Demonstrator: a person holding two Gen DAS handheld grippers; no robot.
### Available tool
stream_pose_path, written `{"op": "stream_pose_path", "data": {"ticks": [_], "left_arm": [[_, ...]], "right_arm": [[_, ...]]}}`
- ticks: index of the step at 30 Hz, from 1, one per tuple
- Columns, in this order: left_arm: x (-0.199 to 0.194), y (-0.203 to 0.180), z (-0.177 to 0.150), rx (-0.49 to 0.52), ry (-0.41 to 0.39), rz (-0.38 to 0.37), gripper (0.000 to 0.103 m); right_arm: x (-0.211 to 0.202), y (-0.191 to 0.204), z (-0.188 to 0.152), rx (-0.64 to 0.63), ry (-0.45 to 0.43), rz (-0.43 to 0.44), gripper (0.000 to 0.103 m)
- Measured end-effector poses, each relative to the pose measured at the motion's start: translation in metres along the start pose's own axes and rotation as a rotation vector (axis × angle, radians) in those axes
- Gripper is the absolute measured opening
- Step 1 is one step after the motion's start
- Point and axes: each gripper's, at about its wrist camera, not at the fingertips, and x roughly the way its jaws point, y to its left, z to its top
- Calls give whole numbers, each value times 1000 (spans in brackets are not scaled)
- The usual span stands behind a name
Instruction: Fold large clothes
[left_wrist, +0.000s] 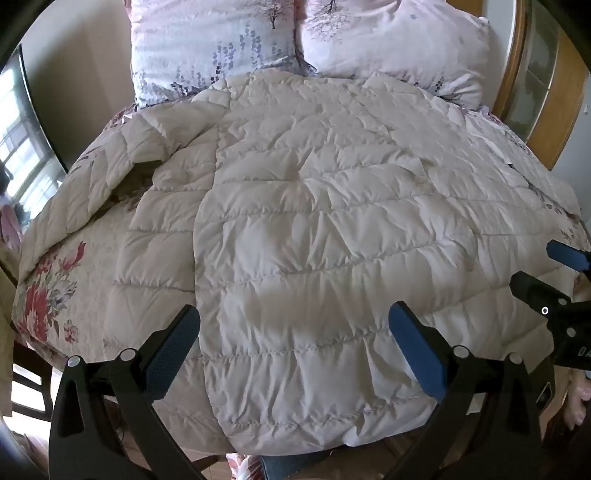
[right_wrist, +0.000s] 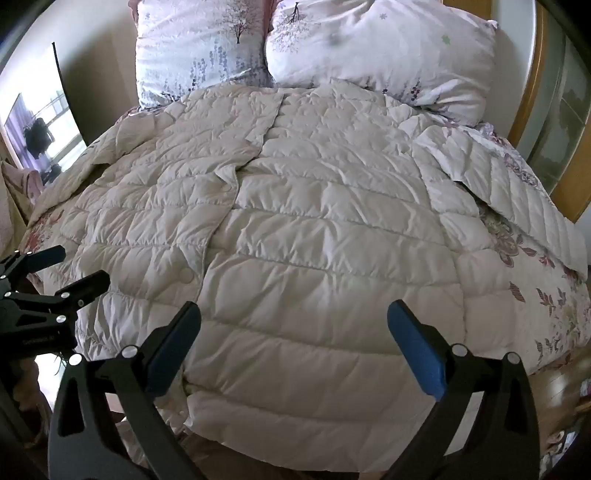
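Cream quilted down coat (left_wrist: 314, 229) spread flat over a floral bedspread (left_wrist: 55, 295), collar toward two pillows (right_wrist: 388, 48) at the headboard (right_wrist: 532, 96). Left hand-held gripper (left_wrist: 295, 343) and right hand-held gripper (right_wrist: 295, 343) hover over the near hem, jaws spread wide, holding nothing.

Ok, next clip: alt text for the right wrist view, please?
A cream quilted down coat lies spread flat on a floral bedspread, collar toward two floral pillows. The right tongs hang open above its hem; the left tongs, also open, show at the left edge.
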Motion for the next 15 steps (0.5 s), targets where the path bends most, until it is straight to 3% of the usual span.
{"op": "stream_pose_path", "data": {"ticks": [15], "left_arm": [[0,0,0,0,-1,1,102]], "right_arm": [[0,0,0,-1,0,-2,101]]}}
